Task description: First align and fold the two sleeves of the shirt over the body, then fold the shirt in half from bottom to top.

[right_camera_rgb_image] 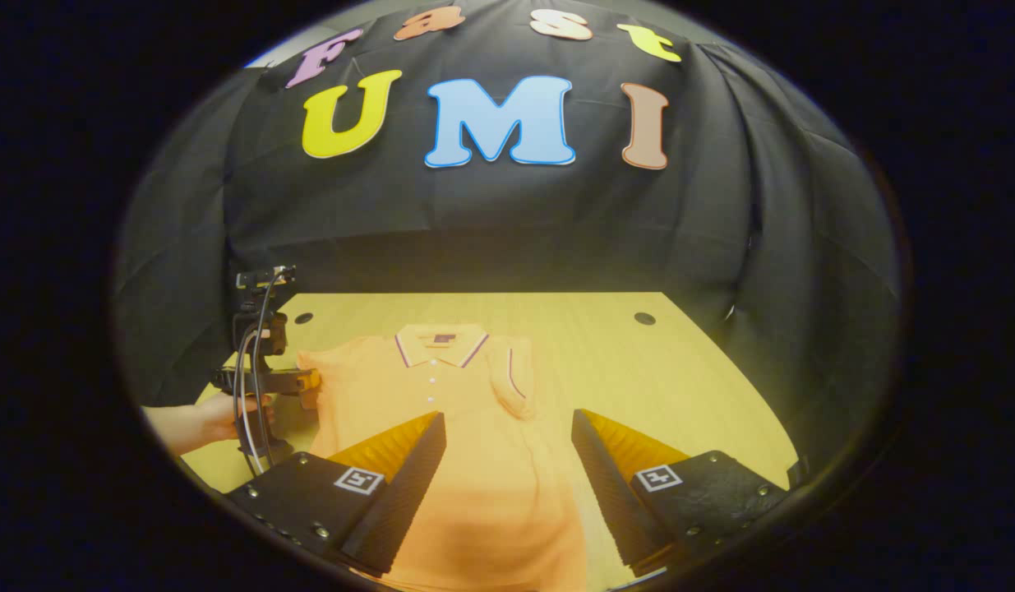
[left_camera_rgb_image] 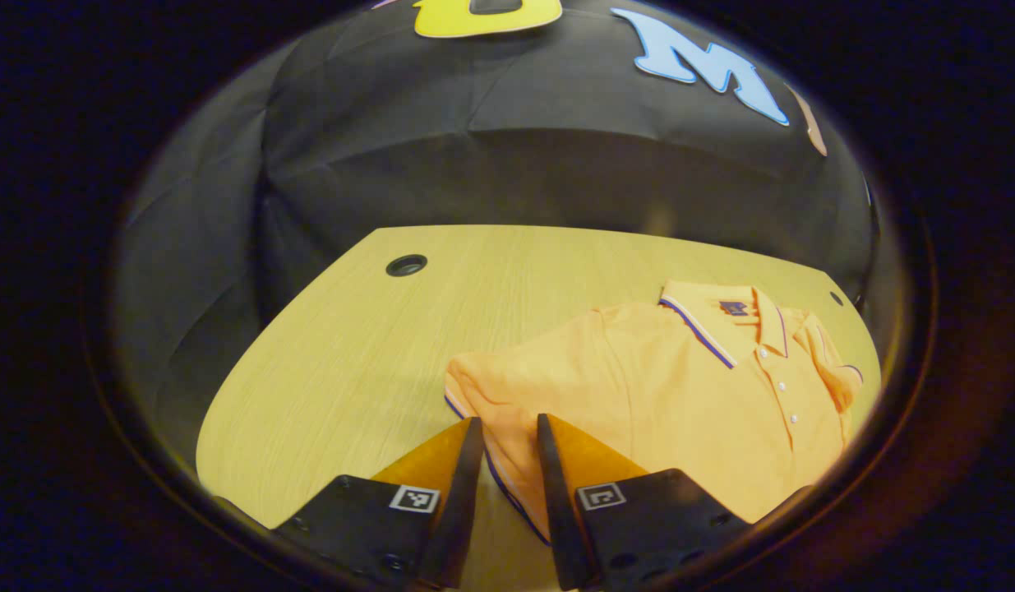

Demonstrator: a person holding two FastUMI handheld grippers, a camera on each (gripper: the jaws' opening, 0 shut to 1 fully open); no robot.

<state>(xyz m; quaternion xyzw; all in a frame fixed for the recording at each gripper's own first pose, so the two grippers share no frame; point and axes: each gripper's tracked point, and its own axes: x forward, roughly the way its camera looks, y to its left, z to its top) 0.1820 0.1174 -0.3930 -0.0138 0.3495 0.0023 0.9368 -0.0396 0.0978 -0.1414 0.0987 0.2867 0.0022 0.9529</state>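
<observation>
Seeing my left gripper [left_camera_rgb_image: 509, 427] fingers narrowly parted astride left sleeve [left_camera_rgb_image: 491, 395] hem, grip unclear. My right gripper [right_camera_rgb_image: 507, 444] fingers wide apart over shirt [right_camera_rgb_image: 466, 427] body, holding nothing. Shirt flat on bench [right_camera_rgb_image: 638, 362], collar [right_camera_rgb_image: 438, 347] far, right sleeve [right_camera_rgb_image: 514, 380] folded inward.

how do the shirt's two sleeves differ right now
The sleeve by the left gripper lies spread out flat, away from the body; the other sleeve is already folded in over the chest. The left sleeve has the gripper's fingers straddling its edge; the right gripper hovers wide open, off its sleeve. Both carry a dark striped cuff.
</observation>
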